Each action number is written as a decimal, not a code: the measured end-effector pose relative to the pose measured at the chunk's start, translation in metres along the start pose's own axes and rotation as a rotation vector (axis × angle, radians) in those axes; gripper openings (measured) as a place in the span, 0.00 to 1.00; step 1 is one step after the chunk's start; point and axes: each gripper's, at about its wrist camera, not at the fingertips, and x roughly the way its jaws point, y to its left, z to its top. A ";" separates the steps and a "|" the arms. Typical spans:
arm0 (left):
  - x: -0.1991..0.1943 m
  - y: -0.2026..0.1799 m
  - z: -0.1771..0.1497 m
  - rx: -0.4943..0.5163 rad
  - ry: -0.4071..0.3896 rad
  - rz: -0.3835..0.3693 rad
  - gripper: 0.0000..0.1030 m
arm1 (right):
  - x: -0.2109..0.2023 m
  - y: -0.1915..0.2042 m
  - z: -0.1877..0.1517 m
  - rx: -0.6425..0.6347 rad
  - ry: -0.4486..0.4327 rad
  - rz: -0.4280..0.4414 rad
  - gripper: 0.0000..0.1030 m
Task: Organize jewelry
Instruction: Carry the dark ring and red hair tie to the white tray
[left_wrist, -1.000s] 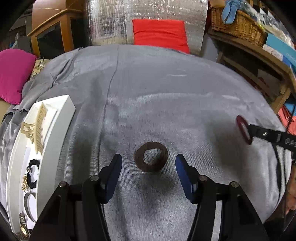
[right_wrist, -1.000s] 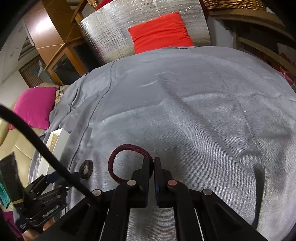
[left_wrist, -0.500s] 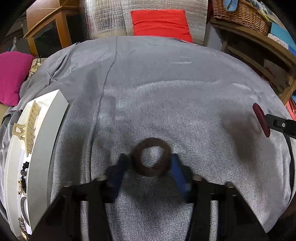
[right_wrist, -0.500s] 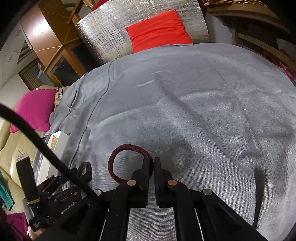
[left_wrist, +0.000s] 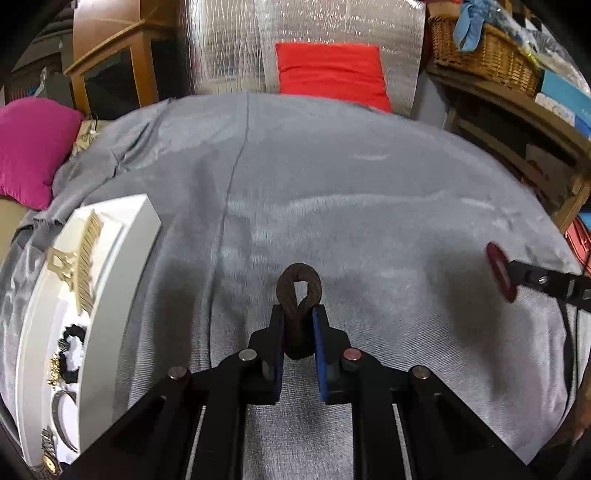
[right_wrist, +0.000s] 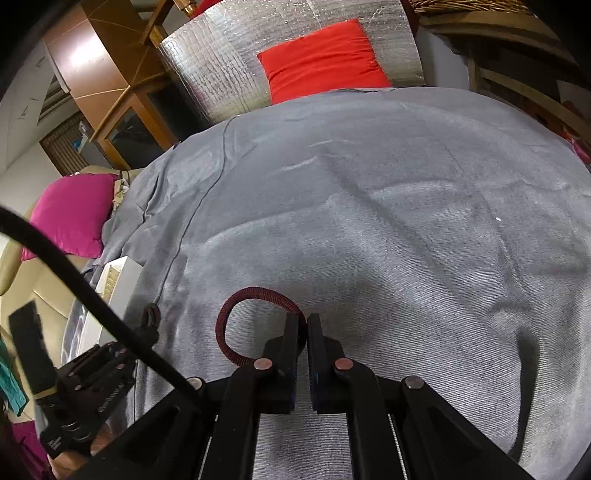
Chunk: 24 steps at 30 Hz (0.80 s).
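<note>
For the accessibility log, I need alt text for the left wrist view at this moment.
The left gripper is shut on a brown hair tie, squeezed into a loop above a grey blanket. A white tray holding a gold comb lies at left; the right gripper, at the right edge, holds a dark red band.

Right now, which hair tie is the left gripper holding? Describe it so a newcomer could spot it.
Start at the grey blanket covering the bed, right of the white tray. The brown hair tie is pinched into a narrow loop by the left gripper. The maroon hair tie is ribbed and sits in the right gripper.
</note>
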 end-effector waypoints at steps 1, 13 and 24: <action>-0.003 0.000 0.001 0.002 -0.010 0.006 0.15 | 0.000 0.002 -0.001 -0.004 -0.001 0.001 0.05; -0.060 0.006 -0.005 0.000 -0.122 0.099 0.15 | 0.006 0.027 -0.009 -0.045 -0.010 0.025 0.05; -0.085 0.036 -0.013 -0.052 -0.162 0.159 0.14 | 0.012 0.063 -0.019 -0.096 -0.017 0.068 0.05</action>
